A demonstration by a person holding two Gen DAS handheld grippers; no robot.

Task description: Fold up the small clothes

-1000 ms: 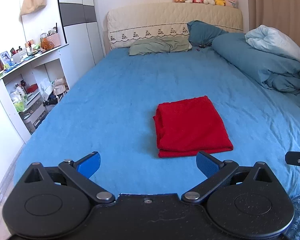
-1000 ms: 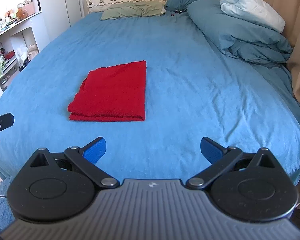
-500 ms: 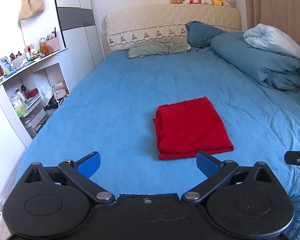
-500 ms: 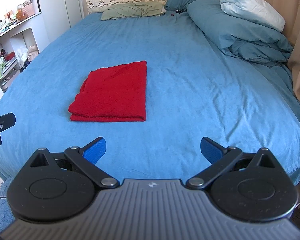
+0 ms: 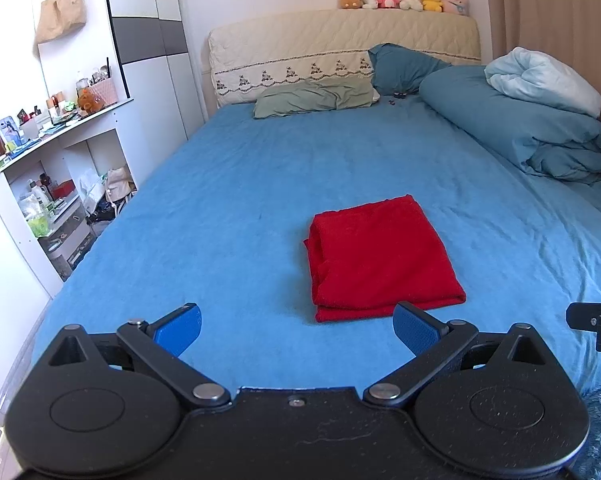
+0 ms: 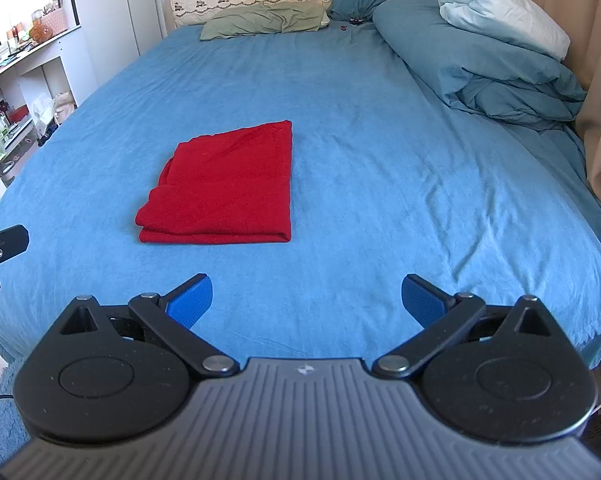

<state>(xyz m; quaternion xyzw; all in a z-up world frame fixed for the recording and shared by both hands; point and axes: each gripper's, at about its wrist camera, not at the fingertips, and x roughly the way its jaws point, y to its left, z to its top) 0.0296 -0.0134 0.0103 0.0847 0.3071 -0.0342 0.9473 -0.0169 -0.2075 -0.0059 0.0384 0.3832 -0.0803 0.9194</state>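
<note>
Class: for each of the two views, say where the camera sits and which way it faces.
Left wrist: on the left gripper, near the bed's foot, facing the headboard; own open fingers show.
Right wrist: on the right gripper, further right, facing likewise; own open fingers show.
Shared: folded red cloth, blue bed, green pillow.

Red cloth (image 5: 380,256) — soft, matt

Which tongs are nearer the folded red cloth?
Left. Left tongs sit just short of the folded red cloth, right fingertip at its near edge. Right tongs hang back, to its right.
</note>
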